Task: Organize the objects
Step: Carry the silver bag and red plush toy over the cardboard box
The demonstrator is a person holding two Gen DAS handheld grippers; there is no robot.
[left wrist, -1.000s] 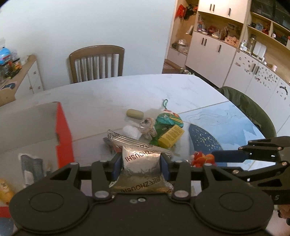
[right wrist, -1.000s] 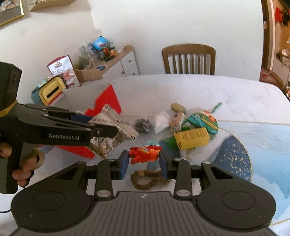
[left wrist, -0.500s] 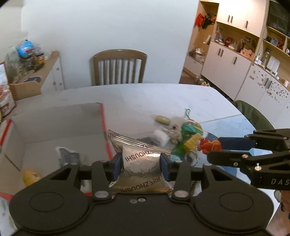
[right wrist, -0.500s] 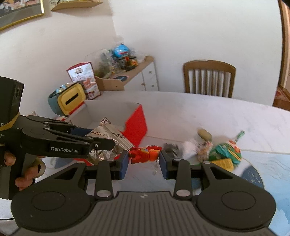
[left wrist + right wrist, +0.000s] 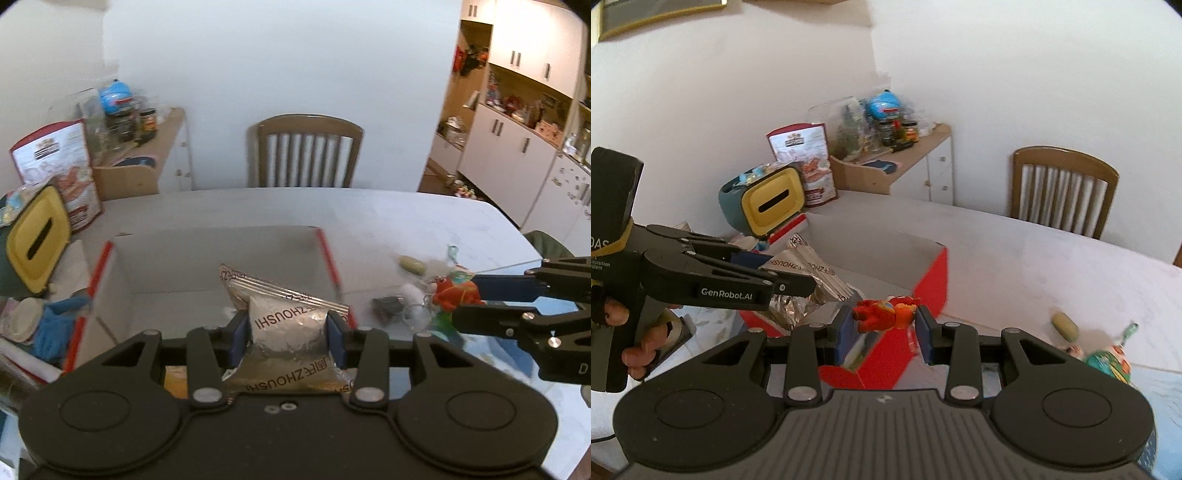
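Observation:
My left gripper (image 5: 287,334) is shut on a silver foil snack bag (image 5: 286,325) and holds it above the open red-edged cardboard box (image 5: 207,258). In the right wrist view the same bag (image 5: 805,273) hangs over the box (image 5: 923,291) in the left gripper (image 5: 809,284). My right gripper (image 5: 884,326) is shut on a small red and orange toy figure (image 5: 884,314), level with the box's near red wall. The left wrist view shows that figure (image 5: 452,291) at the right, over the loose pile (image 5: 406,295) on the white table (image 5: 258,206).
A yellow-lidded teal container (image 5: 37,236) and a red snack pouch (image 5: 59,170) stand left of the box. Blue cloth (image 5: 55,325) lies at the box's left side. A wooden chair (image 5: 308,151) is behind the table. A tan oval (image 5: 1065,325) and a green toy (image 5: 1108,363) lie at the right.
Both grippers have swung left from the pile of loose objects toward the box, each keeping its hold. The foil bag is now over the box's inside; the figure is near its red wall.

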